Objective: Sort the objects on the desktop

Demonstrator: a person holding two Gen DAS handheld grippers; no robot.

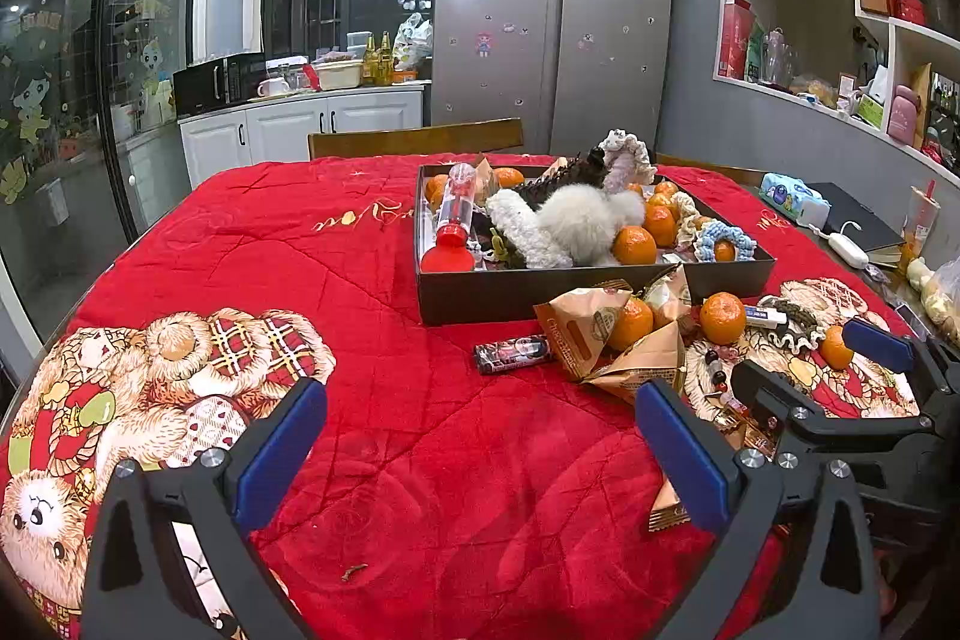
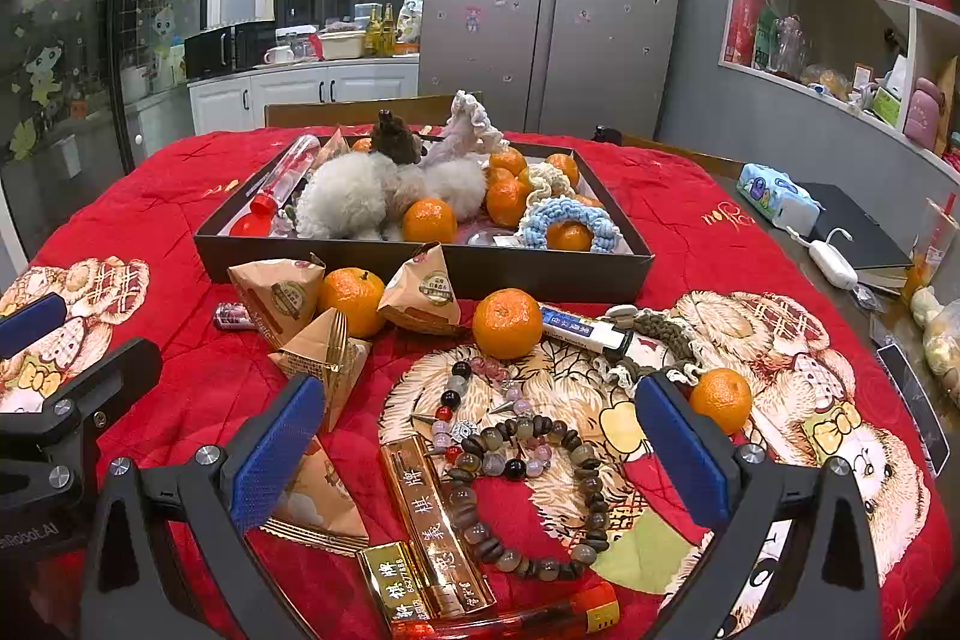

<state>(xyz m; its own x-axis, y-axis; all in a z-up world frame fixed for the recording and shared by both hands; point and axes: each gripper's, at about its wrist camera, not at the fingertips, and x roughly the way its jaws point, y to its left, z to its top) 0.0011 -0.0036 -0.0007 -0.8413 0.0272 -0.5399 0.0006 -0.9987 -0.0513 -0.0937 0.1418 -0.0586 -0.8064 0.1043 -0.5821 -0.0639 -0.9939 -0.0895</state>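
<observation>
Two hand-held grippers hover over a table draped in a red quilt (image 2: pixel 690 196), both angled downward and both with their blue-padded jaws spread wide, pinching nothing.

The right gripper (image 2: pixel 480 454) hangs above a cluster of small goods: a brown bead bracelet (image 2: pixel 576 496) looped between its fingers, a gold bar-shaped box (image 2: pixel 435 520) whose long axis runs from near the camera up and slightly to the left, and a second, shorter gold box (image 2: pixel 393 577) just beside it. An orange-red tube (image 2: pixel 510 619) lies crosswise at the bottom edge. Beyond the beads, a loose mandarin (image 2: pixel 507 322) sits next to a white-and-blue tube (image 2: pixel 585 331) lying across the view, its dark end to the right.

The left gripper (image 1: pixel 480 454) hangs over bare quilt, its fingers framing empty cloth. Ahead of it a small dark can (image 1: pixel 513 353) lies on its side, long axis running left to right, beside tan paper snack packets (image 1: pixel 600 334).

Farther back, a dark shallow tray (image 2: pixel 420 262) holds mandarins, a fluffy white toy (image 2: pixel 360 202), crocheted rings and a clear bottle with a red cap (image 2: pixel 282 184), the bottle lying slantwise with the cap toward the camera.
</observation>
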